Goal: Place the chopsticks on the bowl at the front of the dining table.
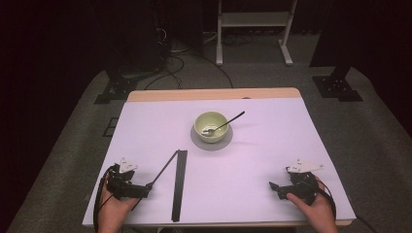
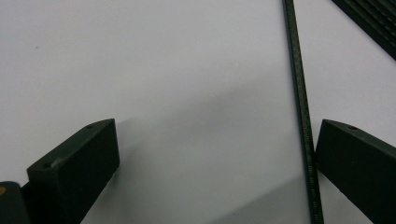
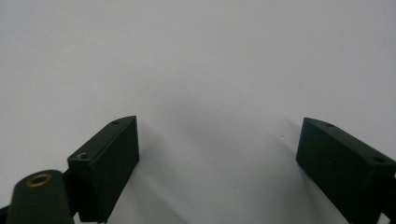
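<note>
Your left gripper [image 1: 145, 188] rests spread wide, thin black strip [image 2: 301, 112] lying just inside its right-hand jaw.
Right gripper [image 1: 274, 187] also gapes, empty; closing off-centre could flick that strip away.

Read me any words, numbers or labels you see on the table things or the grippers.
None can be read. The green bowl, the spoon, the grey saucer, the black strips and the table are plain. The thin black strip bears fine ridges, not legible marks.
</note>
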Motion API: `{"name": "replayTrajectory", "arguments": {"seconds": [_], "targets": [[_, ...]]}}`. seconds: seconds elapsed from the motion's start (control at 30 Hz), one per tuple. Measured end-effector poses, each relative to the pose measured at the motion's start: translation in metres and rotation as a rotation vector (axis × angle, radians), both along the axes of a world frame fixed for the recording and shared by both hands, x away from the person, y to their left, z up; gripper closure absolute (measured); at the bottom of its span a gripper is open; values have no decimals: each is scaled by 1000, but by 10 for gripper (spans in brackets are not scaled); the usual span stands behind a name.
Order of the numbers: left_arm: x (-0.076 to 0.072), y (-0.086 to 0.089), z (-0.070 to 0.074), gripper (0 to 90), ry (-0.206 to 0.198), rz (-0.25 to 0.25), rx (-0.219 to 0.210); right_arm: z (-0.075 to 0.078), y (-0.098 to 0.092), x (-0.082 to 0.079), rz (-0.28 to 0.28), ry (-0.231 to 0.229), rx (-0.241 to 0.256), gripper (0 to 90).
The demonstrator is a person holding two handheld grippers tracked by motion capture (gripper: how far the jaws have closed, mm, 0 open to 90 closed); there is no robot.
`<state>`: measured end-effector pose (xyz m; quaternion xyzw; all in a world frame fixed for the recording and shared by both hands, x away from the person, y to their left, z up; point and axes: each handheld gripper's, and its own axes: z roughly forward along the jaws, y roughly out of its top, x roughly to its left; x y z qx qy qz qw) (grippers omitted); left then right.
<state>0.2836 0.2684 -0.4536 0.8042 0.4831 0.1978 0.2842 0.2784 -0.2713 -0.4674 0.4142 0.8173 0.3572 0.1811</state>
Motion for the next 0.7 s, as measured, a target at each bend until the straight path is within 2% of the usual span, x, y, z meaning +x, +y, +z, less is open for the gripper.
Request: {"name": "replayTrajectory", "arguments": {"seconds": [0.7], "targets": [[3, 16, 0, 0, 1, 34, -2, 0, 0, 0, -1, 1, 0, 115]]}}
